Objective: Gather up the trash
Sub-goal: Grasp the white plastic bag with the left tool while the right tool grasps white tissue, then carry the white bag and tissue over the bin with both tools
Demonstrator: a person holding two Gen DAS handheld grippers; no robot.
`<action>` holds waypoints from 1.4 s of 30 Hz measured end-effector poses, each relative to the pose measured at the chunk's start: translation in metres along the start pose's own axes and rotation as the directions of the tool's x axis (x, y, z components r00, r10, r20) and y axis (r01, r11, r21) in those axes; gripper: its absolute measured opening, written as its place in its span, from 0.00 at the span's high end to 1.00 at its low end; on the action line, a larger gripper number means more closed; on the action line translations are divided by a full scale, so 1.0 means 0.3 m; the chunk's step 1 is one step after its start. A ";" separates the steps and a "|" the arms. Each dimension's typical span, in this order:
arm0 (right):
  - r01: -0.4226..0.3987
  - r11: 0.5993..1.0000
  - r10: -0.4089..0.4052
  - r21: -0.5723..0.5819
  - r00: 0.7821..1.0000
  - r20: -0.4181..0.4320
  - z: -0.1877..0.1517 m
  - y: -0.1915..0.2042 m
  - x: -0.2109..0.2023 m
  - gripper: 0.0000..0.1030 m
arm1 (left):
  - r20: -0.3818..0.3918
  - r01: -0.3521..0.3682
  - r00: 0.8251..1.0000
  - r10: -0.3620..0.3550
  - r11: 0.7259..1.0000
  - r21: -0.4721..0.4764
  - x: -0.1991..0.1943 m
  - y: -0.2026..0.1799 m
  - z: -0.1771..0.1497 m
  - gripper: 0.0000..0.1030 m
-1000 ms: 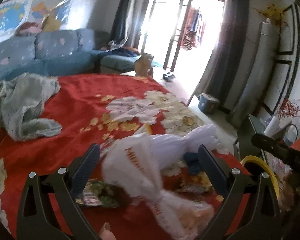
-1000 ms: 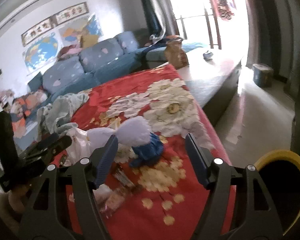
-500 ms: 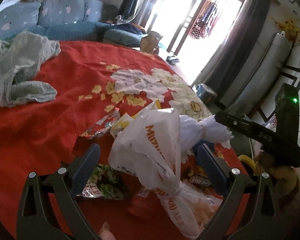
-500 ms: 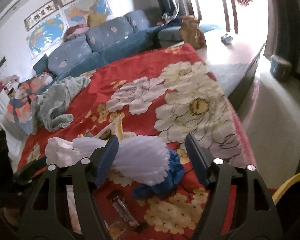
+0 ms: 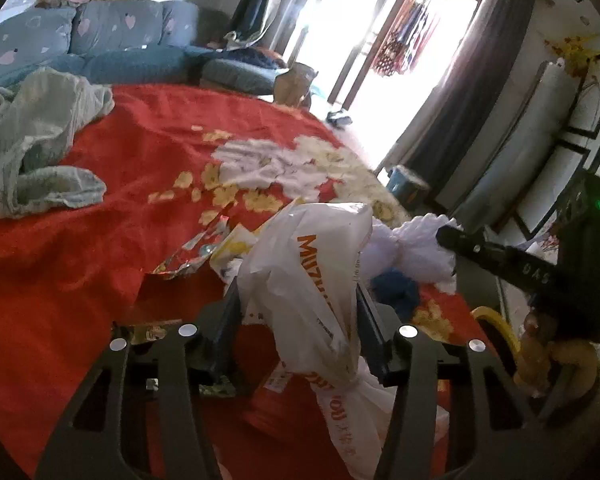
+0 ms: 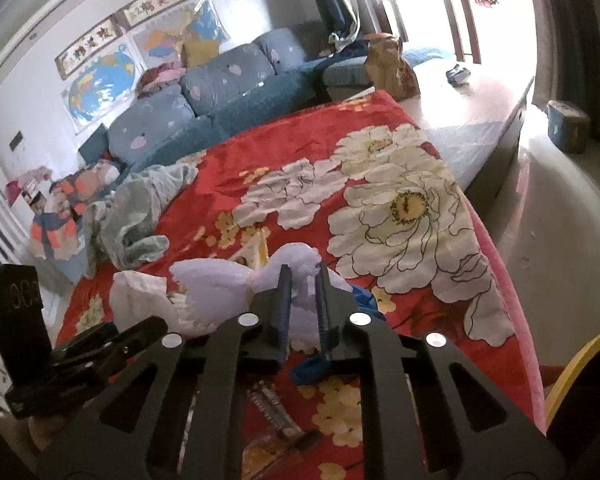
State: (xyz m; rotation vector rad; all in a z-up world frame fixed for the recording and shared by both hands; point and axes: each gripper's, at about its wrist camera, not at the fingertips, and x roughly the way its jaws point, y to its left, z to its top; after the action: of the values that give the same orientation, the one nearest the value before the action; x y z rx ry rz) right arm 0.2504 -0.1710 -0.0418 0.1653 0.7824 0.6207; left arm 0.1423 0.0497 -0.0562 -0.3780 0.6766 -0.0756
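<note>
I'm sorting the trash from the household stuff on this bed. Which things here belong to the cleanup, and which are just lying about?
Cleanup:
- printed bag, between the closing left gripper
- white bag, pinched by the closing right gripper
- foil wrapper
- yellow bin

Lying about:
- grey cloth
- sofa
- blanket

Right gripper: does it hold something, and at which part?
The right gripper, jaws closing, pinches the white bag at its bunched end. The left gripper is closing on the printed bag.

Black hand-held gripper (image 5: pixel 298 300), silver screws
</note>
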 end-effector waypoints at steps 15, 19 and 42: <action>0.026 1.000 -0.027 0.012 0.987 0.160 0.043 0.019 -0.200 0.94 | 0.141 0.043 0.989 -0.049 0.998 0.040 -0.162 -0.065 0.099 0.52; 0.041 0.999 -0.044 0.022 0.983 0.178 0.041 -0.002 -0.242 0.94 | 0.153 0.058 0.986 -0.067 0.996 0.063 -0.171 -0.100 0.104 0.52; 0.148 0.979 -0.177 0.140 0.957 0.230 -0.068 -0.193 -0.461 0.94 | 0.094 0.158 0.979 -0.181 0.964 0.212 -0.078 -0.381 0.050 0.52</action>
State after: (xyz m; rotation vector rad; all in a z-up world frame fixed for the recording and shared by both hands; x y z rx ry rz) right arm 0.1876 -0.2997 0.0073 0.2800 0.5903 0.3873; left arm 0.1394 -0.0473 0.0103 -0.2406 0.5177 -0.2831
